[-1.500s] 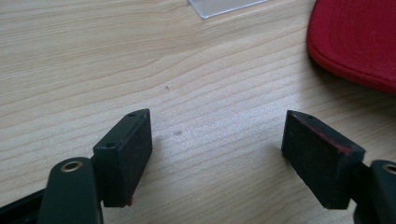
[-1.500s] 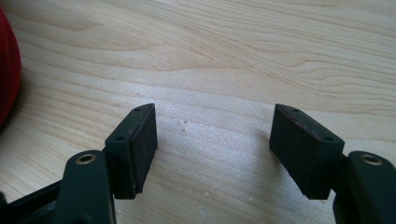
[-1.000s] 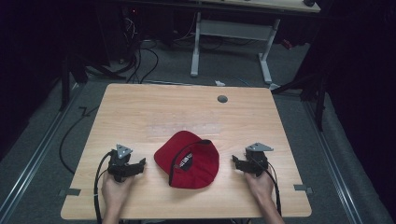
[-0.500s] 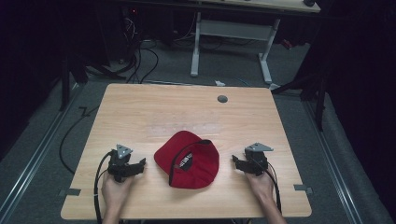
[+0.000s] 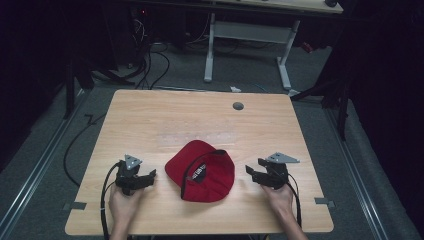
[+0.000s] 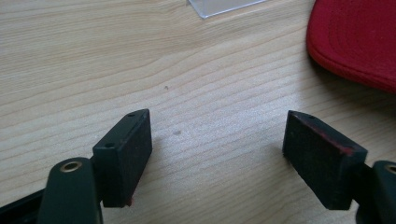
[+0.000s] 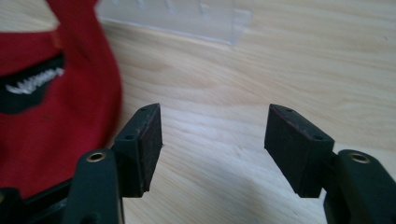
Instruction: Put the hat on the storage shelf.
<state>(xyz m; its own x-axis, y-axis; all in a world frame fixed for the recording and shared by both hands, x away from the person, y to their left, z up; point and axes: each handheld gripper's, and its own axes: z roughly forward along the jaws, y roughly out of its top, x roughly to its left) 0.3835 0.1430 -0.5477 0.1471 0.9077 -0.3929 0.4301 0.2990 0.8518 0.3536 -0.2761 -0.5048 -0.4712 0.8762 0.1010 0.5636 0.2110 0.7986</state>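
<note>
From the high view I had the red cap (image 5: pixel 204 171) lying near the front middle of the wooden surface (image 5: pixel 200 120), with my left tool (image 5: pixel 150 176) just to its left and my right tool (image 5: pixel 249 171) just to its right, neither touching it. A hand (image 5: pixel 122 206) held the left one and another hand (image 5: pixel 278 197) the right, both reaching in over the near edge. Each tool carried its grey three-cornered plate on top and trailed a black cable toward me.

The left gripper view gave me what the overhead could not: the two black jaws stood wide apart over bare wood, with the cap's red edge (image 6: pixel 355 42) off to the upper right and clear of them. The right gripper view showed the same spread, nothing between the jaws, and the cap (image 7: pixel 51 116) close by the left jaw; it was blurred there, so I could not tell whether the black patch with white marks was a label or stitching. Both gripper views also caught a clear flat sheet (image 7: pixel 177 21) lying on the wood farther out, which from above showed as a faint pale rectangle at most.

A small round grommet (image 5: pixel 238 106) sat near the far edge. The far half of the surface lay open. Beyond it, on the floor, stood a white desk frame (image 5: pixel 247 45) and loose cables (image 5: pixel 150 65).
</note>
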